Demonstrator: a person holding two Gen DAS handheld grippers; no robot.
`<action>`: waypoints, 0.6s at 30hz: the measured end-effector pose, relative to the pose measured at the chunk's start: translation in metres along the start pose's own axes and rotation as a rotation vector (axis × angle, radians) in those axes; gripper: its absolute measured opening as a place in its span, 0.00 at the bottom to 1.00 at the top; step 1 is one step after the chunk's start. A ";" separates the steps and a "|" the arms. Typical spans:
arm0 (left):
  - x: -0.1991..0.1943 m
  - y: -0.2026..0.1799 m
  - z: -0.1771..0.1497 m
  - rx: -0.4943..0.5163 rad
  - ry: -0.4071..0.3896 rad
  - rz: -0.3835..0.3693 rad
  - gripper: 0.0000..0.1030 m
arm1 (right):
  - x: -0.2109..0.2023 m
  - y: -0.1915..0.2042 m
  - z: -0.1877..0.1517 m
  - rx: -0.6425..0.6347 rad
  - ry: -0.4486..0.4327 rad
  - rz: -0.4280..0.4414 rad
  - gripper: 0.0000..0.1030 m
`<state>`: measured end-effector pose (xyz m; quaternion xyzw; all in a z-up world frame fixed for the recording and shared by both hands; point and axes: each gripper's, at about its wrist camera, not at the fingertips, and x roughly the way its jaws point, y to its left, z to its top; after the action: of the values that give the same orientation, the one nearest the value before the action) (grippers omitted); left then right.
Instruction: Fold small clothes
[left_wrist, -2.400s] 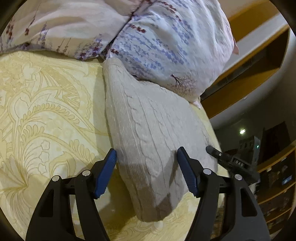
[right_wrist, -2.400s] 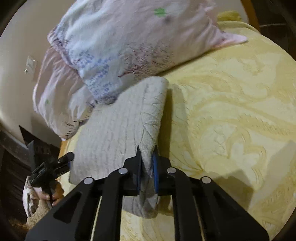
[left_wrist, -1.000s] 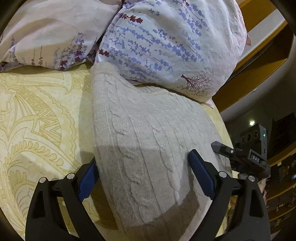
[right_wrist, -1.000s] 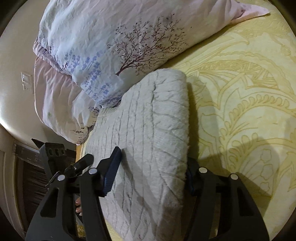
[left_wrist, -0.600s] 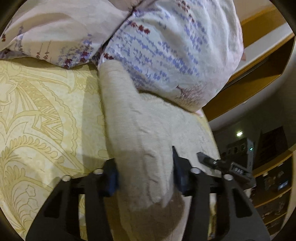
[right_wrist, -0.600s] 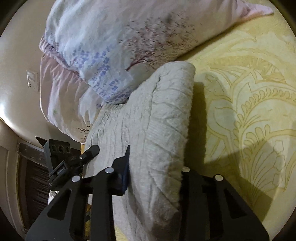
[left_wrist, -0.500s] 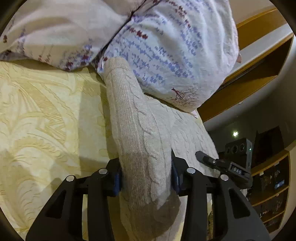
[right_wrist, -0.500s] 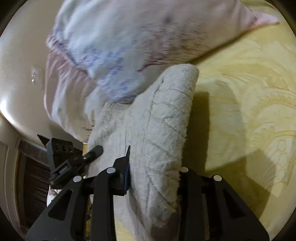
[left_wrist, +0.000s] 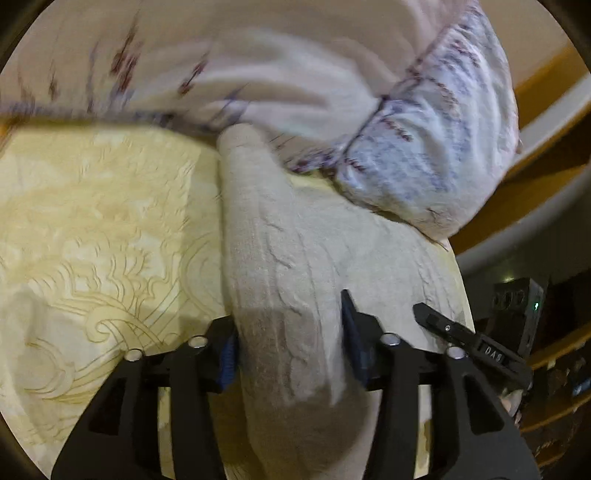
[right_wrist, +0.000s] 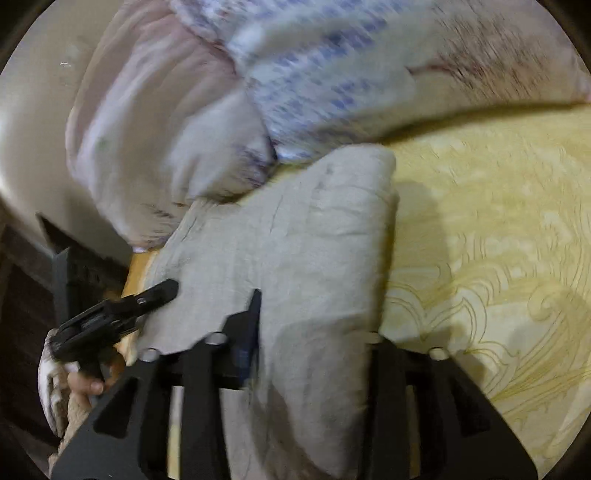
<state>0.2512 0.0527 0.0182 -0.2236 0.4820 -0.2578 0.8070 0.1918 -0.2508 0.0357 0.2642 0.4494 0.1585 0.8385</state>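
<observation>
Sweater (left_wrist: 295, 266) mid-frame on bedspread (left_wrist: 92, 229), long axis running from jaws up toward pillows (left_wrist: 424, 147). Left gripper (left_wrist: 288, 345) pinches its near left edge; right gripper (right_wrist: 314, 332) pinches near right edge, jaws part-closed on thick fold.

Beige cable-knit sweater (left_wrist: 280, 258); yellow scroll-patterned bedspread (left_wrist: 103, 236); floral pillows (left_wrist: 424, 147).

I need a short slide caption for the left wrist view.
Left gripper shut on folded beige knit garment, on yellow bedspread by floral pillows.
</observation>
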 end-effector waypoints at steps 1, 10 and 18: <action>0.001 0.002 -0.001 -0.007 -0.013 -0.011 0.53 | -0.001 -0.004 0.001 0.017 0.005 0.015 0.41; -0.060 -0.044 -0.024 0.240 -0.265 0.140 0.64 | -0.052 -0.016 -0.014 -0.017 -0.059 -0.010 0.41; -0.040 -0.095 -0.055 0.418 -0.187 0.082 0.67 | -0.047 -0.010 -0.012 -0.066 -0.113 -0.106 0.12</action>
<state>0.1673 -0.0007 0.0788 -0.0548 0.3500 -0.2970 0.8867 0.1567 -0.2788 0.0561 0.2206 0.4092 0.1135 0.8781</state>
